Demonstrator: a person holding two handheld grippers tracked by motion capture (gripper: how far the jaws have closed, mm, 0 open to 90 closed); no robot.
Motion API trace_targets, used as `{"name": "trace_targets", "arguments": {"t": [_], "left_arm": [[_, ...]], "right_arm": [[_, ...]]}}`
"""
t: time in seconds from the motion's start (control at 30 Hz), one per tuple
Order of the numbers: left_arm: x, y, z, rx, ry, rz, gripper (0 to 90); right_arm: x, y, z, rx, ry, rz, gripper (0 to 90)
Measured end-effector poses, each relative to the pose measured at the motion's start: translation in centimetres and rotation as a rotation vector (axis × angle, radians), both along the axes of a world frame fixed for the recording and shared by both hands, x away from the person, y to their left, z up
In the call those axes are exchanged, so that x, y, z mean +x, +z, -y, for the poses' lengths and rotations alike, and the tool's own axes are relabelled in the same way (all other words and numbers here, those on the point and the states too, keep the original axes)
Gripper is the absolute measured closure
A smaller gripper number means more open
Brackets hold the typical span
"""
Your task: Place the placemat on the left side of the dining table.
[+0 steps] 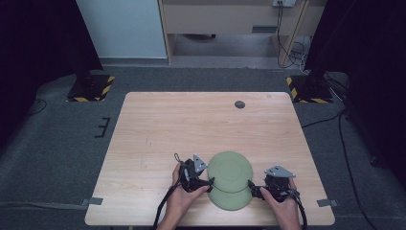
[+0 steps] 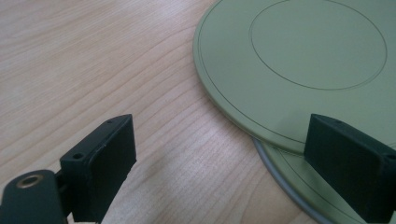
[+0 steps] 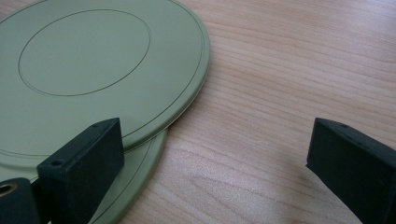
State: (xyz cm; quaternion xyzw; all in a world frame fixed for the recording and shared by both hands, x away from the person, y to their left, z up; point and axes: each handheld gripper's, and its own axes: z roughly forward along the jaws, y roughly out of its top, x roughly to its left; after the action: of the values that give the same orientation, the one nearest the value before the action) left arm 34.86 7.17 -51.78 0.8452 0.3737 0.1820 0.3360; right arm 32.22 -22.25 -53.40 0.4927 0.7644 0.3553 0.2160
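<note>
Colours on the table

Top plate (image 1: 231,170) sage green, thin darker ring lines; lower plate (image 1: 233,200) same green, greyish rim. Table (image 1: 191,124) light wood grain with small dark round spot (image 1: 240,104). Left gripper (image 1: 209,184), right gripper (image 1: 251,187) black, grey top plates

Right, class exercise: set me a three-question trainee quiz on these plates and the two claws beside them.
1. True or false: the upper green plate sits squarely centred on the lower plate.
2. How many plates lie on the wooden table?
3. The left claw is: A) clamped on a plate, B) open beside the plates' rims, C) lifted high above the table.

Key: 1 false, it is shifted off-centre, overlapping; 2 two; 3 B. The right claw stands open likewise.
</note>
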Motion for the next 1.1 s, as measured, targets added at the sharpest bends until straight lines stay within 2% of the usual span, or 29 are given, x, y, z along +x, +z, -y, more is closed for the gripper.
{"name": "trace_targets", "arguments": {"t": [0.13,0.3,0.43,0.63,0.7,0.83,1.0,1.1], "left_arm": [[0.2,0.1,0.1,-0.011,0.001,0.002,9.7],[0.3,0.0,0.4,-0.002,0.010,0.004,10.9],[0.4,0.0,0.3,-0.005,0.009,-0.003,10.2],[0.6,0.1,0.3,-0.018,0.007,-0.017,10.1],[0.7,0.3,0.2,-0.023,0.002,-0.031,10.5],[1.1,1.2,0.3,-0.037,0.000,-0.020,11.3],[2.0,2.4,0.9,-0.007,-0.037,-0.027,11.9],[2.3,2.5,0.9,-0.014,-0.042,-0.036,12.6]], "right_arm": [[0.0,0.0,0.0,0.001,-0.001,0.002,5.6],[-0.3,0.1,0.0,-0.003,0.018,-0.001,6.8],[-0.1,0.1,-0.2,-0.013,0.011,0.002,4.1],[0.0,0.1,-0.2,-0.009,0.001,0.004,5.0],[-0.1,0.1,-0.2,-0.008,0.004,0.005,6.0],[-0.2,0.2,-0.2,-0.010,0.013,0.006,6.4],[-0.7,0.3,-0.3,-0.001,0.032,0.009,6.3],[-0.7,0.3,-0.3,-0.002,0.040,0.012,6.4]]}}
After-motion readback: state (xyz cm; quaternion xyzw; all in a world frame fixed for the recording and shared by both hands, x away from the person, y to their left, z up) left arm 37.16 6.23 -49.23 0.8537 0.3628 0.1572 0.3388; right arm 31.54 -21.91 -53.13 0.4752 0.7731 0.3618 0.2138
